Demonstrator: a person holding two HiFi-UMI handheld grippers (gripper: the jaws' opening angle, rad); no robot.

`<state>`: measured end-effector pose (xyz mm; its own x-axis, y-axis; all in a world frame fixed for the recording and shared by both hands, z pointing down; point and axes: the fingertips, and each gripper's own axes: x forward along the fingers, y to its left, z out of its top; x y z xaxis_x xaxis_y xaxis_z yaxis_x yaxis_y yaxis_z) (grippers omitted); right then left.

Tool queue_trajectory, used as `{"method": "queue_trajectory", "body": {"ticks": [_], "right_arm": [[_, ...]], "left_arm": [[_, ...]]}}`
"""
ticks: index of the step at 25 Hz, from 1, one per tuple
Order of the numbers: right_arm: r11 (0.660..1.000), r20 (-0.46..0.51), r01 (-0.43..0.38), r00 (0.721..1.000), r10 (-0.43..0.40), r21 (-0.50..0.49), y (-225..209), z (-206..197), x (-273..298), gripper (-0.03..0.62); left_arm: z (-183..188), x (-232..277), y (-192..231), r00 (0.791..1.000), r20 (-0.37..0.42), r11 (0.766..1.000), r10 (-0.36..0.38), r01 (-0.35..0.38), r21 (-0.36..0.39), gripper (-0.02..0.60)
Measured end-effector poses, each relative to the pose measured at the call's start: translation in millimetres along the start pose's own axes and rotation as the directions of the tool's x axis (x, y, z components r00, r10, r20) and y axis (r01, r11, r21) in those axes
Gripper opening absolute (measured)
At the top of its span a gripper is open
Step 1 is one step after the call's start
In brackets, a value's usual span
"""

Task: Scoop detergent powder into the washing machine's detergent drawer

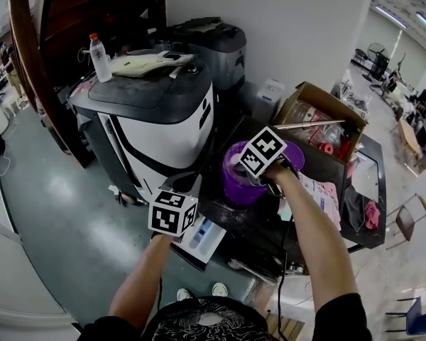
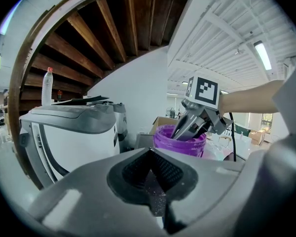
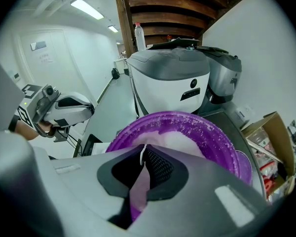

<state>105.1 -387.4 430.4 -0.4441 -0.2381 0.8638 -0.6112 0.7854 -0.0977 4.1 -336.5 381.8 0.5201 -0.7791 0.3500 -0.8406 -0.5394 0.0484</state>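
Note:
A purple tub (image 1: 236, 183) of white detergent powder (image 3: 180, 143) stands on a dark appliance top. My right gripper (image 1: 259, 175) reaches down into it, seen from the left gripper view as well (image 2: 193, 127). Its jaws are shut on a thin white scoop handle (image 3: 142, 154); the scoop's bowl is hidden. My left gripper (image 1: 176, 190) hovers left of the tub, shut with nothing between its jaws (image 2: 150, 174). Just below it, an open white drawer (image 1: 202, 236) with a blue insert sticks out. A white and grey washing machine (image 1: 156, 112) stands behind.
A plastic bottle (image 1: 99, 57) stands on the washing machine. A second dark machine (image 1: 213, 45) sits behind it. An open cardboard box (image 1: 319, 123), the tub's purple lid (image 1: 296, 155) and pink cloths (image 1: 326, 194) lie to the right. Grey floor (image 1: 64, 212) spreads left.

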Motion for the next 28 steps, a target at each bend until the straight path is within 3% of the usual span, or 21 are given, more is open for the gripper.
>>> {"method": "queue_trajectory", "body": {"ticks": [28], "right_arm": [[0.977,0.077,-0.099,0.993,0.086,0.187,3.1,7.5,-19.2,0.037]], "left_arm": [[-2.5,4.0,-10.7,1.0,0.003,1.0,-0.026,0.026,-0.004,0.0]]}}
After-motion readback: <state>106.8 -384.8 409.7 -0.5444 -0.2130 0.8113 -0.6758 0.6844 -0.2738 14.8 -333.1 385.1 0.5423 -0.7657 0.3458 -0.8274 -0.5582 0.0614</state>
